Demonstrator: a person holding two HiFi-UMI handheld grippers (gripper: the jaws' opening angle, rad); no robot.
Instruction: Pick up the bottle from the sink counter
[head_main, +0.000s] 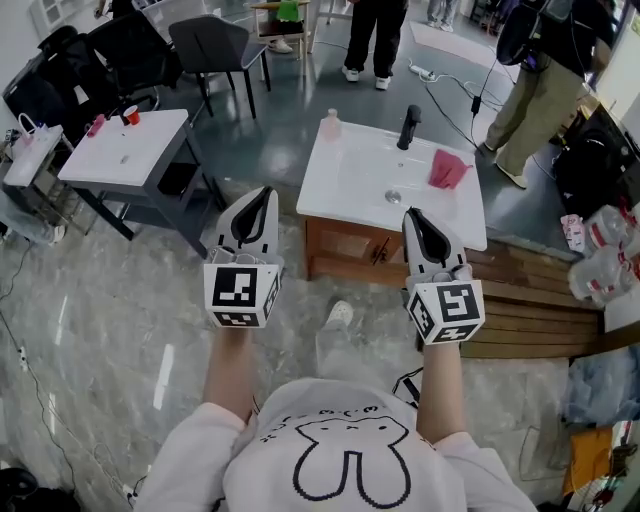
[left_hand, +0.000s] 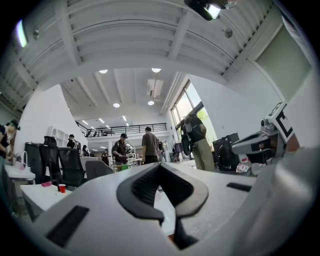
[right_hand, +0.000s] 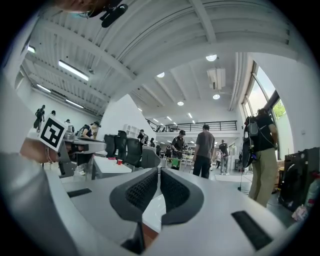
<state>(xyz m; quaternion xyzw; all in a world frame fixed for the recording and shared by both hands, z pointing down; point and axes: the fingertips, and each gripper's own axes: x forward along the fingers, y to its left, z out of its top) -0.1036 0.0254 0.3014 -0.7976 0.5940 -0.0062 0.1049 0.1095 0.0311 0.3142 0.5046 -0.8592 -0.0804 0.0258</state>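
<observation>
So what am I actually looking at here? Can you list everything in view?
sink counter: one, white top on a wooden cabinet, centre, ahead of both grippers
bottle: one, pale pink, back left corner of the sink counter
tap: one, black, behind the basin
cloth: one, pink, right side of the basin
side table: one, white, to the left
cup: one, red, on the side table
chairs: at least two, black, back left
people: several, standing at the back
bags: a few, clear plastic, right edge
left gripper: one, white with black pads, shut, empty
right gripper: one, white with black pads, shut, empty
</observation>
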